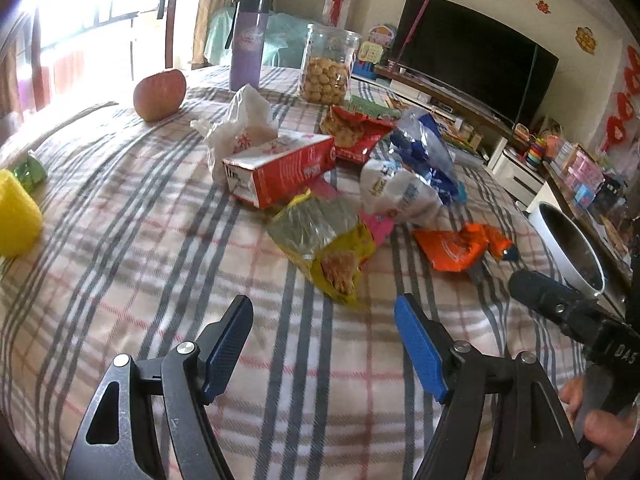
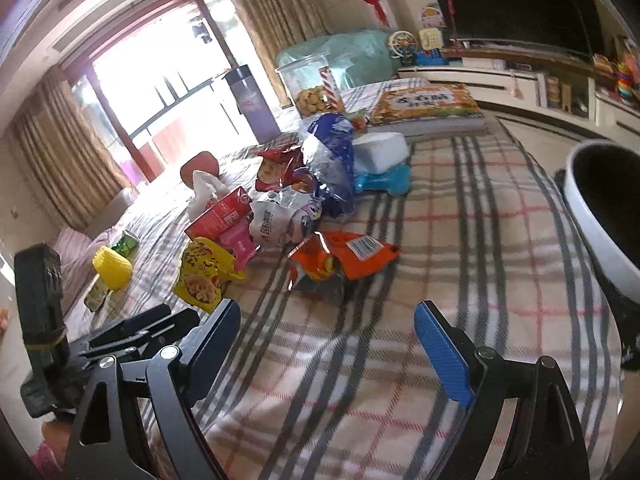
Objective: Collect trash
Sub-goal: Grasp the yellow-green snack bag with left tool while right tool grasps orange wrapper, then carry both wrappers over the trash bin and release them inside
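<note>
Plaid cloth (image 1: pixel 120 240) in grey, pink and white covers the bench, and the trash lies heaped at the middle of both views. In the left wrist view a yellow snack wrapper (image 1: pixel 332 256) sits just above the left gripper (image 1: pixel 324 320), whose jaws stand wide with nothing between them. Right of it lies an orange wrapper (image 1: pixel 460 248); above, a red tissue box (image 1: pixel 280 168), a white-and-blue plastic bag (image 1: pixel 408 176) and a red snack bag (image 1: pixel 356 132). An apple (image 1: pixel 160 94), a purple tumbler (image 1: pixel 248 44) and a cookie jar (image 1: pixel 326 66) stand along the upper part of the frame. A white bin (image 1: pixel 568 248) shows at the right edge. In the right wrist view the right gripper (image 2: pixel 328 324) hovers at the bottom, jaws wide and empty, below the orange wrapper (image 2: pixel 340 256).
</note>
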`<state>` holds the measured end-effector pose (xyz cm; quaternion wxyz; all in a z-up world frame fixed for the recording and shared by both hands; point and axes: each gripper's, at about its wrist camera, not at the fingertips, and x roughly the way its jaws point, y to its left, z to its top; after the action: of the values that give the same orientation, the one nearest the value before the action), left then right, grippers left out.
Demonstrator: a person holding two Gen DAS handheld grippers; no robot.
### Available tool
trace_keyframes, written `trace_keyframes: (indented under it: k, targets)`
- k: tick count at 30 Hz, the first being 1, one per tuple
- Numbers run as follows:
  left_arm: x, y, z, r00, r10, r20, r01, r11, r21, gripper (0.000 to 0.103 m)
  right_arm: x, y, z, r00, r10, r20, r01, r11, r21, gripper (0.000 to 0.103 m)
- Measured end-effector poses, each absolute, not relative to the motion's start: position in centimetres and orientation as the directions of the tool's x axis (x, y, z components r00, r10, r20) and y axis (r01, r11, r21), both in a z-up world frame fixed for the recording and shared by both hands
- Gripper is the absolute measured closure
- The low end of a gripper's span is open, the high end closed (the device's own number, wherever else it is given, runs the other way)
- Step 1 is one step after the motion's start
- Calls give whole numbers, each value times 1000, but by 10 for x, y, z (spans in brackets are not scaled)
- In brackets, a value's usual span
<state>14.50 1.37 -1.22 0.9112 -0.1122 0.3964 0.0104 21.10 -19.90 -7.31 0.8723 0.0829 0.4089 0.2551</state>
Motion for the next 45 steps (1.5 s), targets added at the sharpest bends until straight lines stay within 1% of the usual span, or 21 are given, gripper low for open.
trace_keyframes:
  k: [7, 10, 12, 13, 14, 15, 16, 17, 20, 22, 37, 45]
  targets:
    - [173, 23, -18, 687, -64, -724, -104, 977, -185, 30, 236, -185, -78, 530, 501, -684, -391, 860, 328, 13]
    - [185, 26, -26, 679, -74, -730, -108, 974, -199, 31, 244, -174, -82, 526, 470, -709, -396, 873, 284, 14]
    - [190, 26, -30, 680, -79, -729, -104, 974, -203, 31, 247, -171, -86, 522, 457, -720, -394, 878, 271, 26]
    - [193, 26, -31, 682, -86, -727, -100, 973, -209, 39, 248, -171, -88, 518, 448, -728, -391, 882, 264, 45]
    - [194, 26, -31, 682, -93, -725, -95, 972, -215, 54, 248, -171, -90, 511, 443, -736, -387, 884, 263, 61]
    - [197, 26, -33, 677, -100, -729, -89, 972, -217, 60, 248, -172, -92, 507, 443, -739, -384, 884, 267, 66]
    - [199, 26, -34, 673, -110, -732, -82, 972, -221, 68, 247, -175, -92, 509, 445, -737, -382, 884, 270, 75]
    - [200, 25, -35, 672, -112, -732, -77, 973, -220, 70, 245, -178, -92, 511, 448, -733, -380, 883, 275, 84]
    - [198, 21, -34, 685, -116, -719, -57, 976, -212, 73, 240, -188, -88, 525, 456, -718, -375, 882, 285, 88]
    - [194, 17, -33, 686, -127, -716, -43, 976, -214, 73, 236, -197, -85, 530, 467, -708, -369, 879, 304, 89]
    - [190, -43, -22, 669, -263, -695, 136, 963, -233, 74, 209, -270, -64, 597, 442, -670, -273, 897, 348, 89]
    - [200, -75, -22, 654, -301, -694, 194, 953, -231, 74, 199, -304, -56, 634, 411, -655, -222, 908, 355, 89]
